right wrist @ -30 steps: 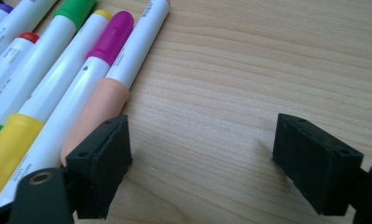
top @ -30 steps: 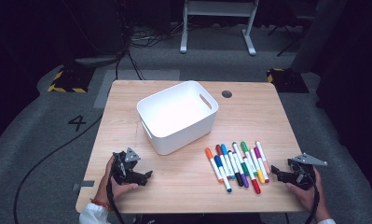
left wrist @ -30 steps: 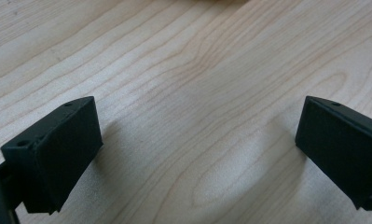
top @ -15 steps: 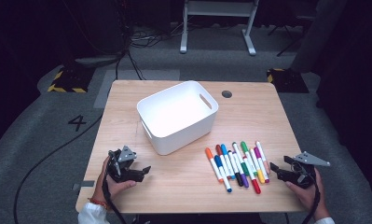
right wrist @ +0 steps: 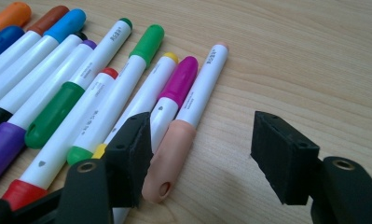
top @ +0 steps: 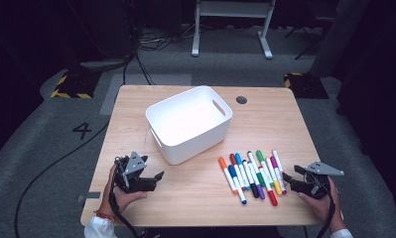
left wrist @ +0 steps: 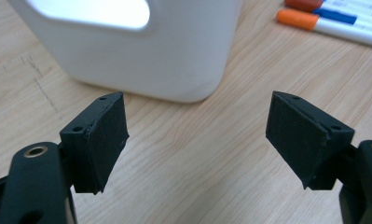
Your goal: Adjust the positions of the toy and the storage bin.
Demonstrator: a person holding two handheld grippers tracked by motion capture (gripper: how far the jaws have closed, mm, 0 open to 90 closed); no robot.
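Two sets of jaws have just been closing yet stand apart on nothing: my right gripper [right wrist: 200, 158] straddles the peach-capped marker [right wrist: 188, 121], outermost of the markers [top: 252, 171] at its 11 o'clock, while my left gripper [left wrist: 197, 140] gapes over bare wood, facing the bin [top: 189, 121] at 12. I fear the left pad could nudge the magenta neighbour [right wrist: 172, 95], since these smooth round plastic barrels roll on the slick wooden table [top: 136, 114].

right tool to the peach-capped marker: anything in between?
Nothing visible. The right tool has open jaws that have just been closing, with the peach-capped marker lying at its left pad. The magenta-capped marker lies close alongside it; the other side is bare table.
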